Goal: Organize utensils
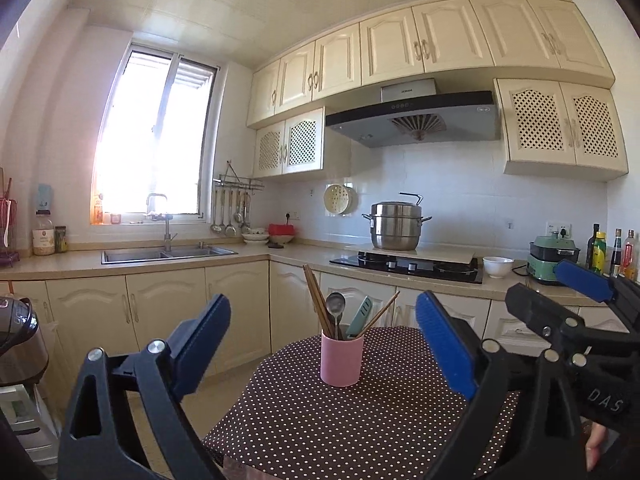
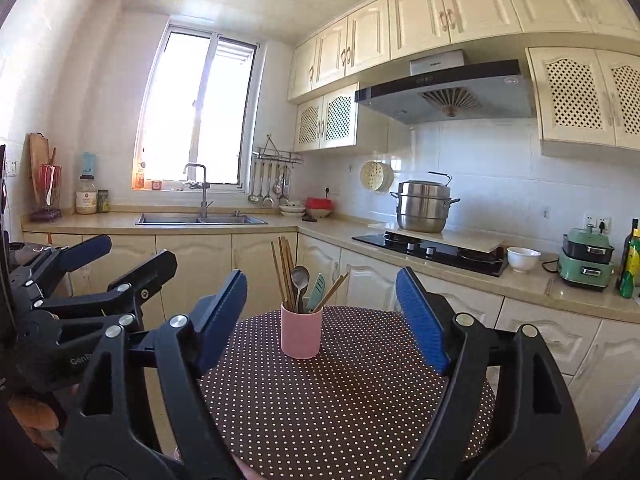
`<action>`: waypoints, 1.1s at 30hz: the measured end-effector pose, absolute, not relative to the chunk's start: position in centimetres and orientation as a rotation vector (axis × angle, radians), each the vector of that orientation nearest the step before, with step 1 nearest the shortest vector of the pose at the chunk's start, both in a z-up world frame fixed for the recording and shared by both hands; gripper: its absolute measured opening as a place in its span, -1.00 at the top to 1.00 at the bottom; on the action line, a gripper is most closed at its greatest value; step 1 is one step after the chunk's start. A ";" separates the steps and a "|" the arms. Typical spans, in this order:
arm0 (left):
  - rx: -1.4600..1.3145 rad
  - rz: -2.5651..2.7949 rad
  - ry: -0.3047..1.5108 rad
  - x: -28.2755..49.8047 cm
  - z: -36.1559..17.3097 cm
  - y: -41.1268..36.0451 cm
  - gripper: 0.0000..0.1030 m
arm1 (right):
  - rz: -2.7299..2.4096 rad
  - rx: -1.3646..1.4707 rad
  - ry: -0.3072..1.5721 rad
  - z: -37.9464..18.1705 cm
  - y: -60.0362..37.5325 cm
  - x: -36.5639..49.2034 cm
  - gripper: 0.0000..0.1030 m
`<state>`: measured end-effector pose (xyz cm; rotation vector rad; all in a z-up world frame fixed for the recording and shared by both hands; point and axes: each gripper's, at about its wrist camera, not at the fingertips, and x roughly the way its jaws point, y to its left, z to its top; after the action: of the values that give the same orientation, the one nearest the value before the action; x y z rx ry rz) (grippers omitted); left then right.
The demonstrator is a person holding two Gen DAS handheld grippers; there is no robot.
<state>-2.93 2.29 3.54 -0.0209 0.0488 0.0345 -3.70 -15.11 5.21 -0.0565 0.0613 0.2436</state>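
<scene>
A pink cup (image 1: 342, 358) stands upright on a round table with a brown polka-dot cloth (image 1: 320, 432). In it are wooden chopsticks (image 1: 316, 300), a metal spoon (image 1: 335, 306) and a teal utensil (image 1: 360, 316). My left gripper (image 1: 324, 344) is open and empty, held back from the cup. The right gripper (image 1: 560, 292) shows at the right of the left wrist view. In the right wrist view the cup (image 2: 301, 334) holds the chopsticks (image 2: 282, 270) and spoon (image 2: 300, 278). My right gripper (image 2: 322, 316) is open and empty, the left gripper (image 2: 132, 256) beside it.
Kitchen counters run behind the table, with a sink (image 1: 168, 255), a stove (image 1: 408, 266) bearing a steel pot (image 1: 396, 226), a white bowl (image 1: 497, 267), a green appliance (image 1: 552, 258) and bottles (image 1: 612, 252). A rice cooker (image 1: 18, 344) stands at the left.
</scene>
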 end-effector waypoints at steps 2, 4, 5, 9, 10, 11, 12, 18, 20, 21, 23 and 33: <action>-0.011 0.038 0.033 -3.7 3.5 1.9 -0.78 | 0.238 -0.054 0.055 5.1 -15.3 -4.4 -0.51; -0.008 0.029 0.024 -4.3 3.5 1.7 -0.78 | 0.231 -0.049 0.046 5.0 -15.5 -5.0 -0.52; -0.009 0.019 0.026 -4.6 3.5 1.7 -0.78 | 0.230 -0.046 0.043 5.0 -15.6 -5.2 -0.53; -0.004 0.017 0.018 -5.2 3.4 1.4 -0.78 | 0.214 -0.042 0.026 4.9 -16.0 -6.0 -0.56; 0.000 0.015 0.016 -5.3 3.4 1.3 -0.78 | 0.209 -0.044 0.022 4.8 -16.0 -6.2 -0.56; 0.002 0.012 0.015 -5.4 3.4 1.3 -0.78 | 0.206 -0.044 0.019 4.7 -16.1 -6.3 -0.56; 0.003 0.011 0.015 -5.4 3.3 1.3 -0.78 | 0.203 -0.043 0.017 4.7 -16.1 -6.5 -0.57; 0.013 0.011 0.003 -5.9 3.2 1.1 -0.79 | 0.194 -0.040 0.014 4.5 -16.3 -7.1 -0.59; 0.008 0.000 0.007 -6.0 3.1 1.1 -0.78 | 0.194 -0.034 0.014 4.4 -16.4 -7.2 -0.61; 0.010 0.003 0.007 -6.1 3.1 1.1 -0.78 | 0.191 -0.035 0.014 4.4 -16.4 -7.3 -0.62; 0.015 0.007 0.003 -6.3 3.0 1.0 -0.79 | 0.192 -0.036 0.016 4.3 -16.4 -7.4 -0.62; 0.016 0.008 -0.002 -6.5 2.8 1.1 -0.78 | 0.195 -0.035 0.019 4.1 -16.7 -7.6 -0.64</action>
<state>-6.55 1.07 2.80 0.0156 -0.0020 0.0084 -7.57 -16.67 4.12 -0.0351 0.0185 0.1947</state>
